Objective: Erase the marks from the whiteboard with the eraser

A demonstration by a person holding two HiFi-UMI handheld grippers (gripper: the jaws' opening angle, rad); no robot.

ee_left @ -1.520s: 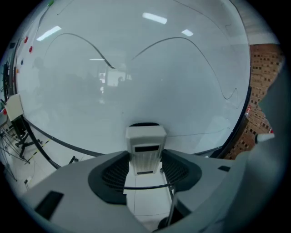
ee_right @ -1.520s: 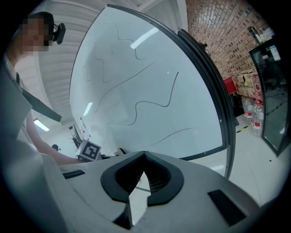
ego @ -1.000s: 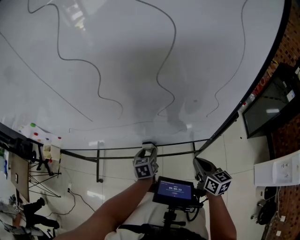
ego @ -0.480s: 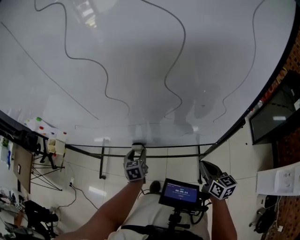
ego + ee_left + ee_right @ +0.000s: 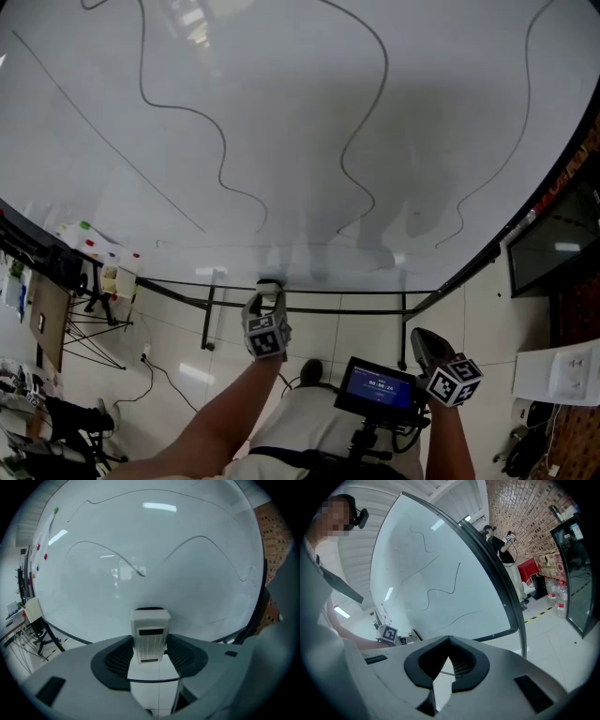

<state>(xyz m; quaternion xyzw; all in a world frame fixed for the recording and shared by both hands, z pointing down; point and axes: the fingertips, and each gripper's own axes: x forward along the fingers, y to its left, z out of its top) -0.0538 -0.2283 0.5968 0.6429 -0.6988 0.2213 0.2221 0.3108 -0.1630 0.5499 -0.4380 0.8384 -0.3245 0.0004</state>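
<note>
Since 1.0 s ago, the left gripper (image 5: 269, 292) has slid leftward along the lower edge of the whiteboard (image 5: 281, 112), and the right gripper (image 5: 425, 340) has sunk lower in the head view, while the drawn lines have drifted rightward as our head turned.

Left gripper: its 2 jaws are closed onto the eraser (image 5: 150, 632), which stands upright between the pads with its far end pointing at the board. We judge this end-on hold to be chosen so that the working face can be pressed flat against the surface. The eraser sits low, near the bottom rail (image 5: 328, 310), below every mark; whether it already touches the board we cannot tell.

Right gripper: its jaws are brought together on nothing, and it hangs well back from the board beside the small screen (image 5: 378, 385). We read this as a parked position, kept out of the wiping arm's path.

Marks: several long wavy lines (image 5: 222, 155) and 1 straight diagonal stroke (image 5: 112, 141) cross the board, all well above the eraser. None near the eraser appears wiped, though a grey smudged zone shows mid-board.

Judgement: erasing is at an early stage. The next move calls for raising the left gripper to the nearest line and keeping steady pressure, since a tilted eraser would only skim the surface.
</note>
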